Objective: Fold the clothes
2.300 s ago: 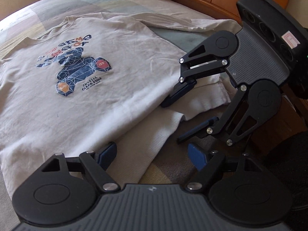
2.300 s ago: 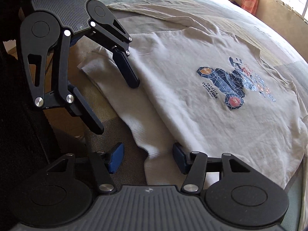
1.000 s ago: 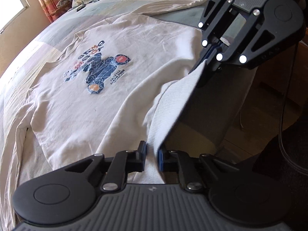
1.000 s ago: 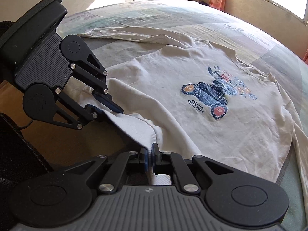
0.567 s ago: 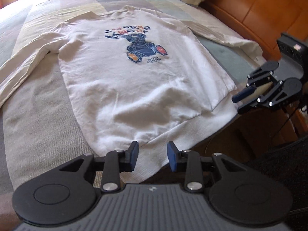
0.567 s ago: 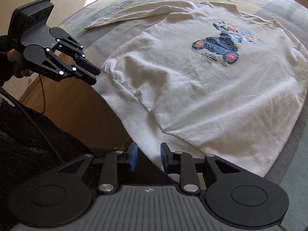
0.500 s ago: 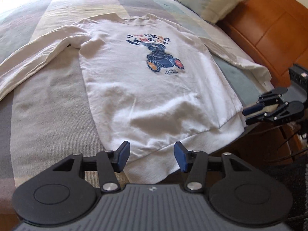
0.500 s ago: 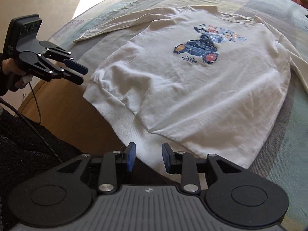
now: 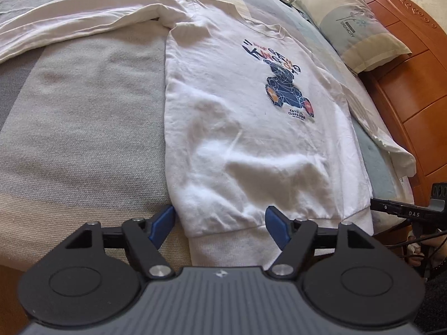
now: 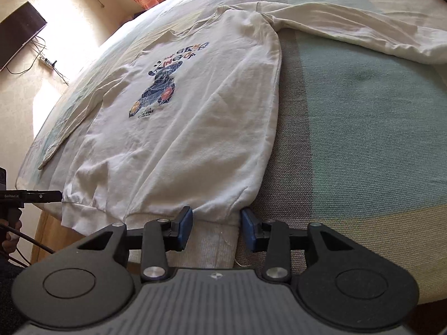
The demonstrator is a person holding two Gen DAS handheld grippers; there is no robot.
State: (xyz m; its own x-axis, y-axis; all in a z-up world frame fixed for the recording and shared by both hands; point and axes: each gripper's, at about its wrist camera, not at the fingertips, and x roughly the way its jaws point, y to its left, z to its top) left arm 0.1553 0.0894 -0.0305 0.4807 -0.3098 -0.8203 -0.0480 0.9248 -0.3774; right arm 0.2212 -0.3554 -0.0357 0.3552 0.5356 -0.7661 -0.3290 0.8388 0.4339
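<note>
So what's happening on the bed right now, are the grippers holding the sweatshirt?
No. A person is folding a white sweatshirt that lies flat, print up, on the bed, sleeves spread out. The left gripper and right gripper sit at opposite corners of the ribbed hem. Both have just been opening; the hem lies between each pair of jaws, but the pads are not pressing on it. No fold has been made yet.

The pillow [image 9: 352,19] reads "DREAMCITY"; the other gripper [image 9: 413,212] shows "DAS"; the sweatshirt [image 9: 251,139] print (small, warped) stays unreadable.
</note>
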